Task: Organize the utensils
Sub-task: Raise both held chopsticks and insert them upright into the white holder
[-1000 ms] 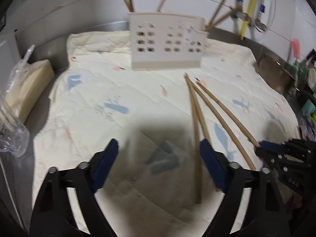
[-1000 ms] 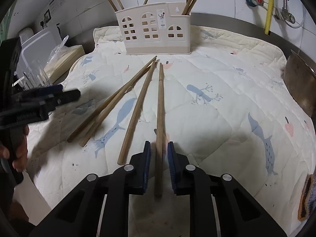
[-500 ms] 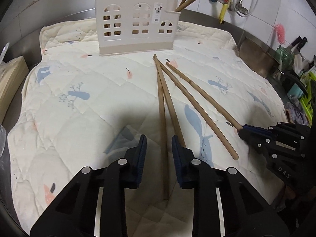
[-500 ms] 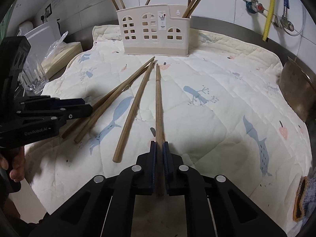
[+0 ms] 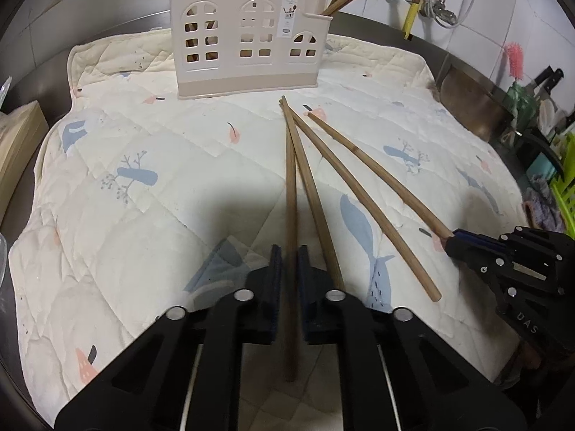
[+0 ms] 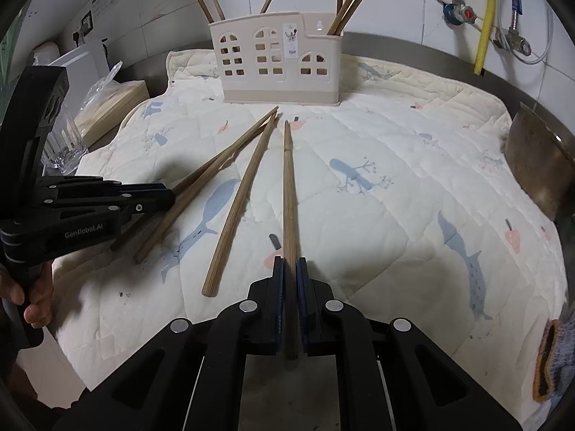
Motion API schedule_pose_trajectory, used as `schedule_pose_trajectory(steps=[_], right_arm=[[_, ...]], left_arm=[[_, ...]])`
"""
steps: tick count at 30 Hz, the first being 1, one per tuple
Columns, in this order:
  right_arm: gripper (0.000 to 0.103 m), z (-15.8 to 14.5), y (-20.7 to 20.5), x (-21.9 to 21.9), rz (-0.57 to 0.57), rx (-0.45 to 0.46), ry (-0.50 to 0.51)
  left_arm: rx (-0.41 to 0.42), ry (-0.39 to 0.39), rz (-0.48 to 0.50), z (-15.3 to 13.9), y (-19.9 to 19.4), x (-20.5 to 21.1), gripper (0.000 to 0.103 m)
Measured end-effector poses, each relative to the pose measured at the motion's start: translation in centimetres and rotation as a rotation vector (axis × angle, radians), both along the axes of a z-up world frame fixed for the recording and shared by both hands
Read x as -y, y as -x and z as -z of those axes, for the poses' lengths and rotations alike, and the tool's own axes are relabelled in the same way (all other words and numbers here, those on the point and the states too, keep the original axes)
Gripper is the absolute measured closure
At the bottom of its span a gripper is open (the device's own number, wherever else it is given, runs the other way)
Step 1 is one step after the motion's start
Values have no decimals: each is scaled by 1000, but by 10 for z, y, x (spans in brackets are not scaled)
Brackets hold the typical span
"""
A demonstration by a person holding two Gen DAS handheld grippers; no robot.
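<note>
While both claws are clenched, each one grips one chopstick near its thick end. The left gripper (image 5: 287, 280), whose jaws have just been closing, holds the left chopstick (image 5: 290, 194) between its pads; the right gripper (image 6: 289, 287) clamps the right chopstick (image 6: 288, 194). Four sticks lie on the quilted mat (image 5: 143, 165) like a fan, thin tips together near the mat's far edge, thick ends toward its near edge. Each held stick runs straight ahead of its claw, its long axis pointing at the holder (image 5: 248, 43), which stands upright at the far edge. Two loose chopsticks (image 6: 235, 201) lie between the claws. In my judgement, the coming move is to lift and tip each stick upright.
</note>
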State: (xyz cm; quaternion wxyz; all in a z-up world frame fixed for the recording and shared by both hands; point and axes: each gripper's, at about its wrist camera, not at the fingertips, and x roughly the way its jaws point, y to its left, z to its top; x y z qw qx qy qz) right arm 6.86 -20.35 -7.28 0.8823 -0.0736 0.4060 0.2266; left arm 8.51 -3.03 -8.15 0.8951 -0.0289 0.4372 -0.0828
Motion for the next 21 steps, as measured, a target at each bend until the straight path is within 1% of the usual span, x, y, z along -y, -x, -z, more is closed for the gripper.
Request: schedule_pose_trajectory(steps=[4,9,11,13,15,19,21], right_arm=[[96,-15,1,6,9,33,-16],[96,-42,2,12,13,95,-47],[96,-53,1,13,13,121,-57],[96,-60,0,13,12,137,-63],[96,-63,0,13,11,145,-66],[96,-61,0,13,8,133,-67],[96,-60,0,14,10,131,-69]], left_arm=[[20,-16,11,-9,3,-1,97],[79,-34,18,-33,5,-6,97],[88,-34,22,-37,5,-7,97],[75,-26,32,-34,6,-7,97],[53,-12,26,-28,7,-6,94],[12,8,22,-13,8,-4,85],[2,13,22,-8,7,-4,85]])
